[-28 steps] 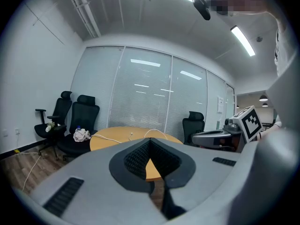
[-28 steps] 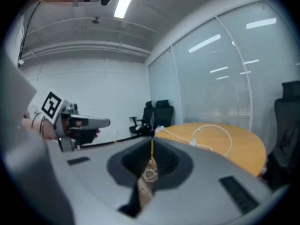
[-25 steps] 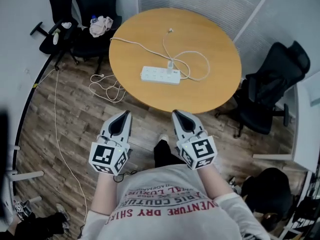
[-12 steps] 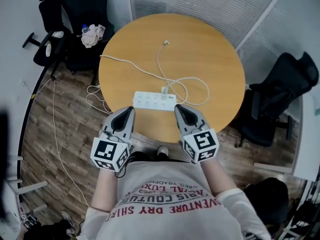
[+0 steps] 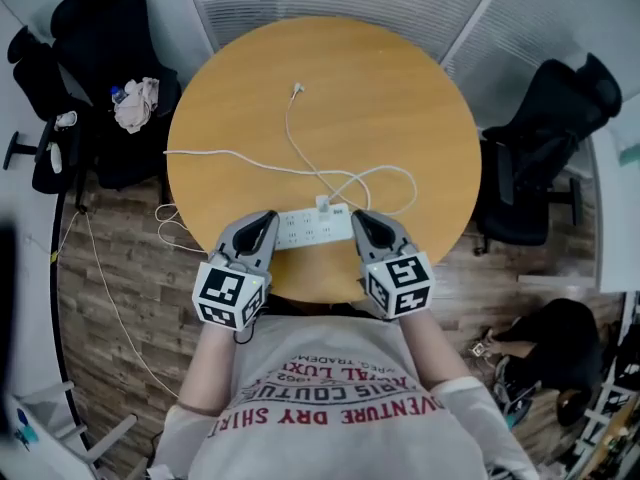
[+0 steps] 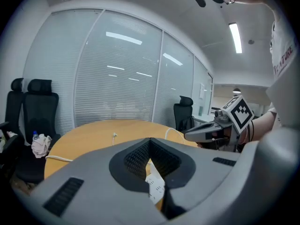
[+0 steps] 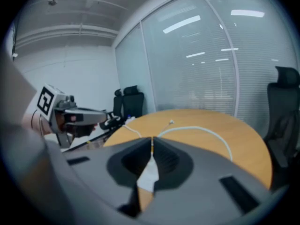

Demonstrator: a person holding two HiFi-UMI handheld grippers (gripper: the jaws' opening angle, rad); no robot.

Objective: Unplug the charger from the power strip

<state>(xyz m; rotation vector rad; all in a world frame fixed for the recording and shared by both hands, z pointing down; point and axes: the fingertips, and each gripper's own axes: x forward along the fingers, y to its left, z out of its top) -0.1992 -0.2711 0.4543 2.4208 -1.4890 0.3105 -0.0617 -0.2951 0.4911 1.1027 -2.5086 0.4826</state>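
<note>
Both grippers are closed and hold nothing: the left gripper [image 5: 267, 220] has its two jaws meeting at the tips, and the right gripper [image 5: 358, 217] is pressed together the same way. In each gripper view only a sliver of white strip shows behind the joined tips.

One power strip [image 5: 315, 226] lies on the one round table [image 5: 400, 98], close to its near edge and running left to right. The left gripper sits at the strip's left end and the right gripper at its right end; whether either touches the strip cannot be told.

One charger [image 5: 323, 204], small and white, is plugged into the strip's far side, a little right of the middle.

Two white leads are on the table. The charger's cable [image 5: 402, 181] loops to the right, then runs far to a loose end near the table's middle. The strip's cord [image 5: 215, 156] runs left, over the table's left edge and down to the floor [image 5: 100, 298].

Three black chairs stand around: two far left [image 5: 95, 28], one with a cloth [image 5: 135, 103] on it, and one at the right [image 5: 550, 108]. Beyond the strip the far half of the tabletop lies open, apart from the cable
</note>
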